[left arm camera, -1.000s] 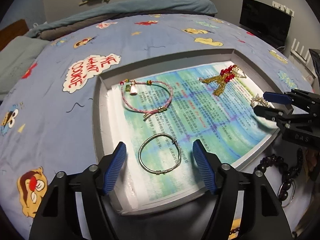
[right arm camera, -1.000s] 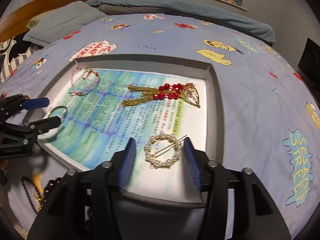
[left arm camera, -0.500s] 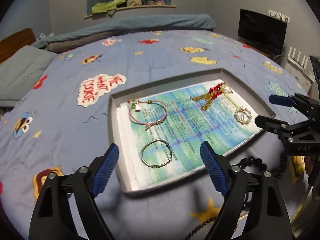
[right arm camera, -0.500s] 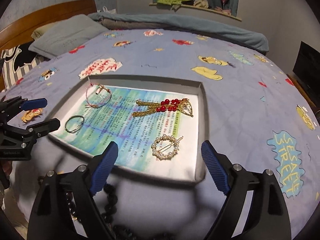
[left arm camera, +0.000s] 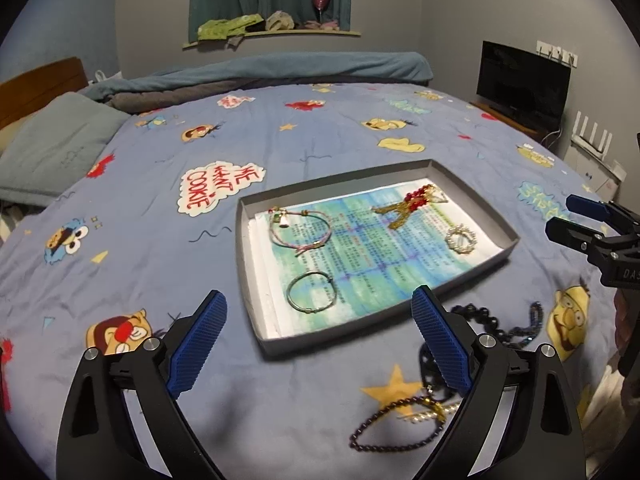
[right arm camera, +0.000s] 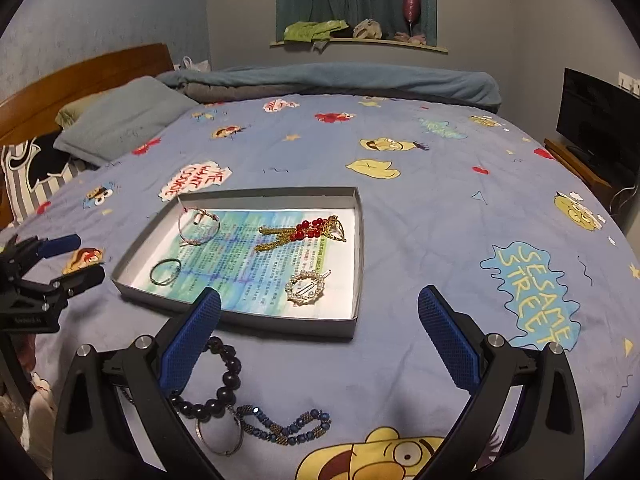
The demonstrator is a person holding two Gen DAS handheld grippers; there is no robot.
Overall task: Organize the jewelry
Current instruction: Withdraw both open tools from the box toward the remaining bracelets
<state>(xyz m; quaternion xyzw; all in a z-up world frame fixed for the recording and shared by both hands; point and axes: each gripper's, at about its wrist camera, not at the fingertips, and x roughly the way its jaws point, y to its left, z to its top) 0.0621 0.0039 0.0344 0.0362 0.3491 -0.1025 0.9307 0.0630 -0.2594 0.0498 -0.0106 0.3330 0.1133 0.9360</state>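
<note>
I hold both tongs above the bed with the blue cartoon-print quilt [right arm camera: 420, 216], and both are spread wide with nothing between their blue-padded fingers: the left tongs [left arm camera: 320, 340] hang just in front of the near edge of the shallow grey cardboard tray [left arm camera: 244, 264], and the right tongs [right arm camera: 320, 328] hang in front of that same tray [right arm camera: 362, 240] from the other side. Inside the tray, on its blue-green printed paper lining [left arm camera: 360, 248], I see four pieces lying apart from one another. The pink cord bracelet with a small charm [left arm camera: 300, 230] lies in the tray's far left part, and the thin silver wire bangle [left arm camera: 311, 296] lies nearer, close to the tray's front wall. The gold tassel piece with red beads [left arm camera: 408, 208] rests toward the tray's far right corner, and the round pearl-studded gold brooch [left arm camera: 461, 239] sits beside the tray's right wall. Outside the tray, on the quilt just in front of its near wall, more jewelry lies loose: a dark round-bead bracelet [right arm camera: 224, 388] with a plain metal ring [right arm camera: 219, 432] touching it, a string of small blue and bronze beads [right arm camera: 284, 426] just beside that, and, in the left view, a thin dark bead strand [left arm camera: 384, 428] next to some small pearls [left arm camera: 424, 416].
</note>
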